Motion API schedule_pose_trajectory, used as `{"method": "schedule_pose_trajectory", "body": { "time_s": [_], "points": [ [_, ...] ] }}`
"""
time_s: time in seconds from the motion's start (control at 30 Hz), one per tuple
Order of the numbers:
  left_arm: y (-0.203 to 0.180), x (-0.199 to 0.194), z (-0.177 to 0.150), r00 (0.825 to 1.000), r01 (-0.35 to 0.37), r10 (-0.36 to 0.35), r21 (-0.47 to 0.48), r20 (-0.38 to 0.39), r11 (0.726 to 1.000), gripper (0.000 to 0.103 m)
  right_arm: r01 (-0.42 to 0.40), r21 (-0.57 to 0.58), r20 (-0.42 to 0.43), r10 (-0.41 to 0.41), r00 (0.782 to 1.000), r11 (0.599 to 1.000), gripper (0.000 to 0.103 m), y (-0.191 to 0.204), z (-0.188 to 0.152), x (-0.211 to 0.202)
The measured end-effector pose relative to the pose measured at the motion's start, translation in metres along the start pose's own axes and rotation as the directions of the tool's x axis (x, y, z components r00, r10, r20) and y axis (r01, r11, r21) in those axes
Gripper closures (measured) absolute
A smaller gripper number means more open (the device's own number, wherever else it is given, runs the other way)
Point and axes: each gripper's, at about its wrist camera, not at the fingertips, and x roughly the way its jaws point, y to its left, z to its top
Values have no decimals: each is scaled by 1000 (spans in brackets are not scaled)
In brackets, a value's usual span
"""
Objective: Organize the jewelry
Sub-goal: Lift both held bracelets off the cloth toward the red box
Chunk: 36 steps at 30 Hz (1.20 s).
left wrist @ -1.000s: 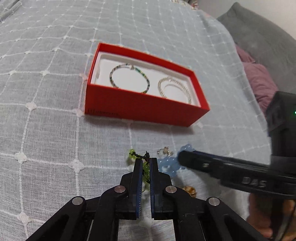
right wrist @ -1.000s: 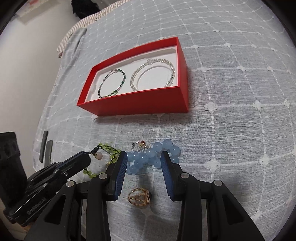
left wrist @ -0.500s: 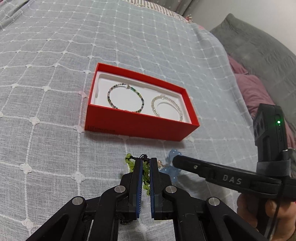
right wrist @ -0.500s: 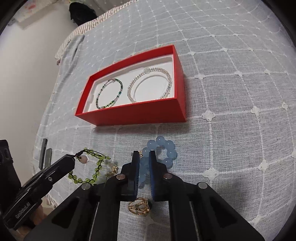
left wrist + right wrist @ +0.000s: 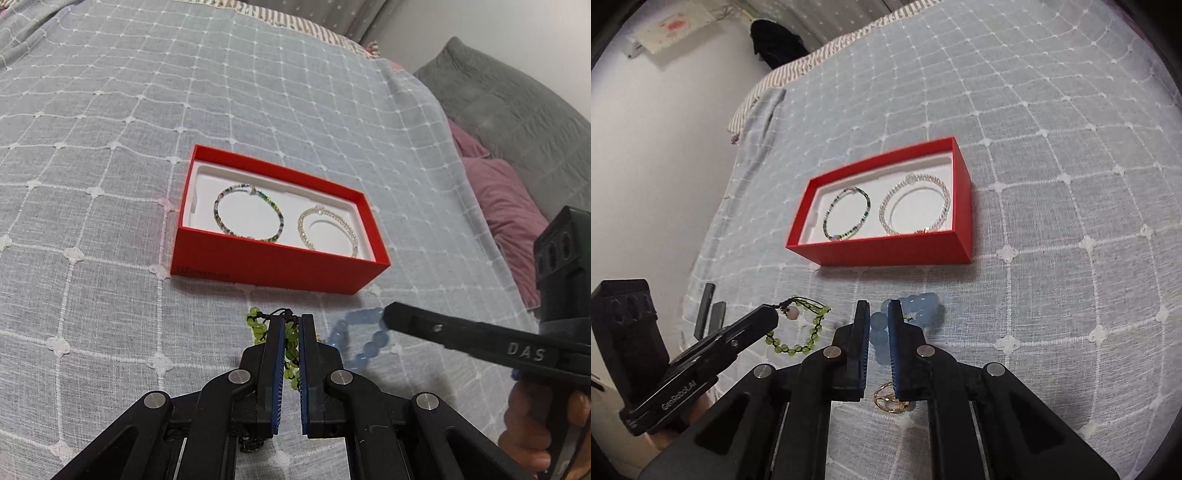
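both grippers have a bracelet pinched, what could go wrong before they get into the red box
1. The blue bead bracelet hangs loose from the right gripper, held by a few beads; it may slip out.
2. The green bead bracelet dangles from the left gripper and could snag on the red box wall.
3. The box already holds two bracelets, so newcomers may tangle with them.

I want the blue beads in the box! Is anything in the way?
Nothing visible: only bare bedspread lies between the blue bracelet, held in the right hand-held gripper, and the red box.
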Motion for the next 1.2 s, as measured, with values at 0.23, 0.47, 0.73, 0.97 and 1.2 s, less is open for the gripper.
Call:
{"method": "schedule_pose_trajectory", "body": {
  "time_s": [0.23,0.47,0.73,0.97,1.2],
  "points": [
    [-1,-2,1,1000,1,-1,3,12,1000,102,-13,-8,14,13,1000,1000,103,-1,3,-8],
    [-2,-2,2,1000,-2,2,10,16,1000,102,59,-111,-5,-60,998,992,99,6,0,3],
    [-1,-1,1,1000,2,-2,10,11,1000,102,151,-272,-64,-174,983,950,73,16,-13,37],
    [-1,-1,1,1000,1,-1,9,10,1000,102,211,-276,-119,-251,961,938,74,1,-12,63],
    [0,-4,2,1000,4,-4,9,15,1000,102,149,-282,-96,-183,979,948,91,13,-11,48]
  ]
}}
